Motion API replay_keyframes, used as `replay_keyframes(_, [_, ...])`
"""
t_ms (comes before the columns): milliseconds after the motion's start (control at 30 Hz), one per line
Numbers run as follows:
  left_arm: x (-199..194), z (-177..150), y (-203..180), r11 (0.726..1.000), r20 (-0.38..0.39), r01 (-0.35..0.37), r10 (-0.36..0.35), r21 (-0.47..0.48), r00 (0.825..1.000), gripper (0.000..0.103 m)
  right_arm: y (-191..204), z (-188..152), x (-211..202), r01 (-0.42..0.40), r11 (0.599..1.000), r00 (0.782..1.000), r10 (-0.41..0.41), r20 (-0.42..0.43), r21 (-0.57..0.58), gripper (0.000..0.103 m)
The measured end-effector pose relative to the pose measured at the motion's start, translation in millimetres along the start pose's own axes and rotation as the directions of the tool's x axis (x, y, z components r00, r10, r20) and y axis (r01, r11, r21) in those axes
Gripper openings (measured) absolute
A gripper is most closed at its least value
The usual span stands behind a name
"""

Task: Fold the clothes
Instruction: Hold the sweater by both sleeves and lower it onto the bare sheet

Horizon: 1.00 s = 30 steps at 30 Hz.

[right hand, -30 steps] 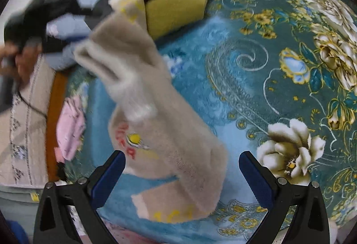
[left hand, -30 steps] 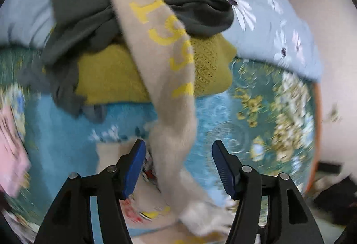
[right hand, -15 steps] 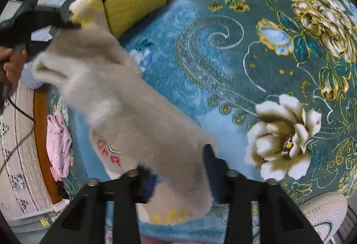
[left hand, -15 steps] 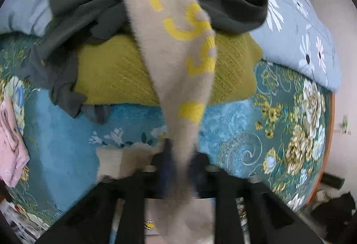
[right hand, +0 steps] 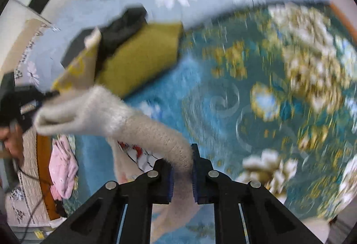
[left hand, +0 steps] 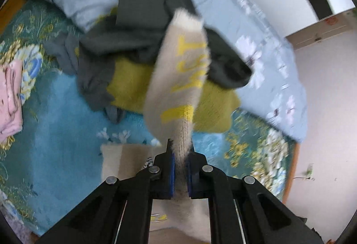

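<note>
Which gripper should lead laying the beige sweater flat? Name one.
Probably the left gripper: it pinches the beige sweater by the lettered sleeve over open blanket. The right gripper also clamps it.

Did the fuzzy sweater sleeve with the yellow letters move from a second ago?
Yes. The sweater sleeve went from lying draped over the yellow sweater to standing lifted above it, now pinched in the left gripper, whose jaws were open before.
</note>
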State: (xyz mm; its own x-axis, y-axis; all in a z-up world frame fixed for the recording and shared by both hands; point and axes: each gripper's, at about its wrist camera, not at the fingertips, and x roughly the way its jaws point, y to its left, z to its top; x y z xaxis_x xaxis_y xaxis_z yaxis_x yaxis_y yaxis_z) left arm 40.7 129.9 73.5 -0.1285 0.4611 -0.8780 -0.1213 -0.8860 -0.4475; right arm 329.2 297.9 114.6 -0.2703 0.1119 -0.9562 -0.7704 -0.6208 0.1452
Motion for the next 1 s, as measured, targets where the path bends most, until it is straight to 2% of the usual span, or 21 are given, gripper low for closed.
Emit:
replay_keyframes(133, [-50.3, 6.4, -4.6, 0.996, 0.093, 0.084, -0.086, 0.025, 0.992, 0.008, 30.3, 34.3, -44.0, 0.015, 0.996, 0.992, -0.005, 0.125, -0.086, 0.013])
replay_keyframes(267, [-102.3, 3.1, -6.9, 0.984, 0.174, 0.167, -0.174, 0.056, 0.969, 0.008, 53.8, 53.7, -92.1, 0.026, 0.99, 0.971, 0.008, 0.239, -0.138, 0.013])
replay_keyframes(400, [-143.1, -20.2, 2.1, 0.97, 0.236, 0.221, -0.24, 0.103, 0.942, 0.008, 70.3, 51.3, -135.5, 0.026, 0.986, 0.947, 0.029, 0.32, -0.165, 0.013])
replay_keyframes(467, [-152.4, -42.0, 16.7, 0.965, 0.236, 0.239, -0.259, 0.111, 0.937, 0.008, 75.9, 40.3, -148.5, 0.034, 0.982, 0.942, 0.031, 0.334, -0.186, 0.013])
replay_keyframes(600, [-158.4, -89.2, 48.8, 0.971, 0.202, 0.211, -0.231, 0.114, 0.952, 0.007, 72.0, 2.1, -154.1, 0.038, 0.976, 0.955, 0.029, 0.296, -0.216, 0.013])
replay_keyframes(767, [-192.6, -145.9, 72.3, 0.965, 0.149, 0.216, -0.238, 0.15, 0.96, 0.007, 57.5, -49.4, -169.4, -0.004, 0.968, 0.978, 0.057, 0.203, -0.253, 0.013])
replay_keyframes(833, [-206.7, -158.3, 80.6, 0.966, 0.103, 0.229, -0.242, 0.122, 0.965, 0.007, 56.6, -65.3, -181.1, -0.019, 0.956, 0.985, 0.069, 0.161, -0.292, 0.013])
replay_keyframes(900, [-208.8, -164.2, 85.8, 0.973, 0.043, 0.209, -0.215, 0.102, 0.976, 0.007, 56.5, -74.3, -187.4, -0.032, 0.943, 0.992, 0.07, 0.103, -0.331, 0.013])
replay_keyframes(1000, [-191.6, -167.1, 90.3, 0.988, -0.07, 0.129, -0.123, 0.082, 0.99, 0.007, 56.5, -74.8, -172.8, -0.063, 0.931, 0.998, 0.065, -0.007, -0.36, 0.013])
